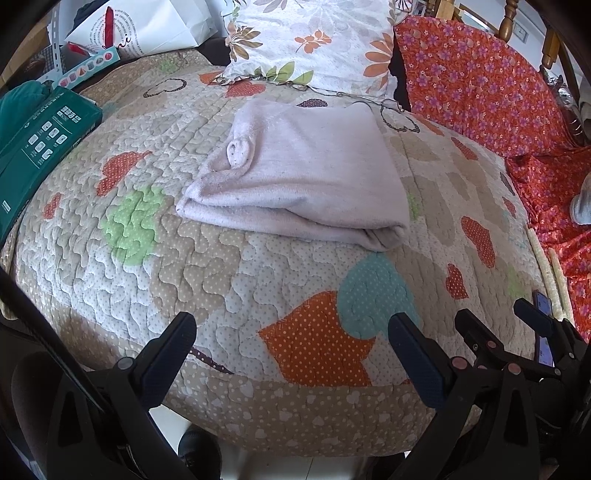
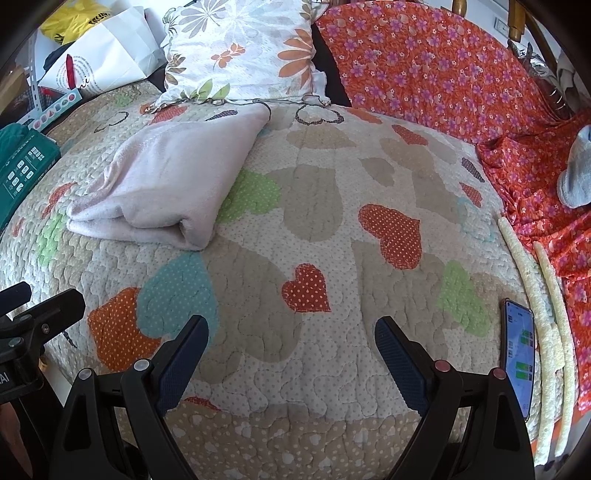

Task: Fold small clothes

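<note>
A pale pink garment (image 1: 295, 170) lies folded into a thick rectangle on the heart-patterned quilt (image 1: 207, 266), toward the far side. In the right wrist view the garment (image 2: 166, 181) is at the upper left. My left gripper (image 1: 291, 328) is open and empty, low over the quilt's near edge, well short of the garment. My right gripper (image 2: 291, 332) is open and empty, to the right of the left one and also near the front edge. The right gripper shows at the lower right of the left wrist view (image 1: 495, 317).
A floral pillow (image 1: 310, 40) and an orange flowered cloth (image 1: 480, 81) lie behind the garment. A green box (image 1: 40, 144) and a white paper bag (image 1: 140, 26) sit at the left. A phone (image 2: 519, 350) and two pale foam sticks (image 2: 543, 332) lie at the right.
</note>
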The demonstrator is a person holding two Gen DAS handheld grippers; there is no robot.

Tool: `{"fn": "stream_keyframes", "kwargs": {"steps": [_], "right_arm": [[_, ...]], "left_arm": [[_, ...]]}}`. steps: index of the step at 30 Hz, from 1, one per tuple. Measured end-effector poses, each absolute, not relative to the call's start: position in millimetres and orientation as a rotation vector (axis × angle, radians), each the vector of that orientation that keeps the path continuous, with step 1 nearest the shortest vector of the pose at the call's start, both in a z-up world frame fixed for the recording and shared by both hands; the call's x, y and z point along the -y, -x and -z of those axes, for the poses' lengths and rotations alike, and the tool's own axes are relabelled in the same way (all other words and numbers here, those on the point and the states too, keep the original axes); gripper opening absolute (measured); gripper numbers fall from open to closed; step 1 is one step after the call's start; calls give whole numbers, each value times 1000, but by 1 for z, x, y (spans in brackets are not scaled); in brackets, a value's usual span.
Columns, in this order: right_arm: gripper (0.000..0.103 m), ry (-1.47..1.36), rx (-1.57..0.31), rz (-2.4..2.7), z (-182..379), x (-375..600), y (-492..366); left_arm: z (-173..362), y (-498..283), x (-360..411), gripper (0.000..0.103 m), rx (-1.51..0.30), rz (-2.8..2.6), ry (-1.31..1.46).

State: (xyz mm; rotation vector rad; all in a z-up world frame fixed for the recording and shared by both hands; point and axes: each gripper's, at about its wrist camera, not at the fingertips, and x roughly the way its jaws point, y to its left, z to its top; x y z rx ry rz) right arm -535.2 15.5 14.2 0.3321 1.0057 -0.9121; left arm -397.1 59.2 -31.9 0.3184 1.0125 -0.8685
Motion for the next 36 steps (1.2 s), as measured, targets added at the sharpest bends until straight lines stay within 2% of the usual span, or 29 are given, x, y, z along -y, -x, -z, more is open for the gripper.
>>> {"fn": "stream_keyframes", "kwargs": {"steps": [36], "right_arm": [[94, -328, -1011, 911, -12, -22, 534]], "left_arm": [[42, 402, -64, 103, -1031, 880, -345]]}}
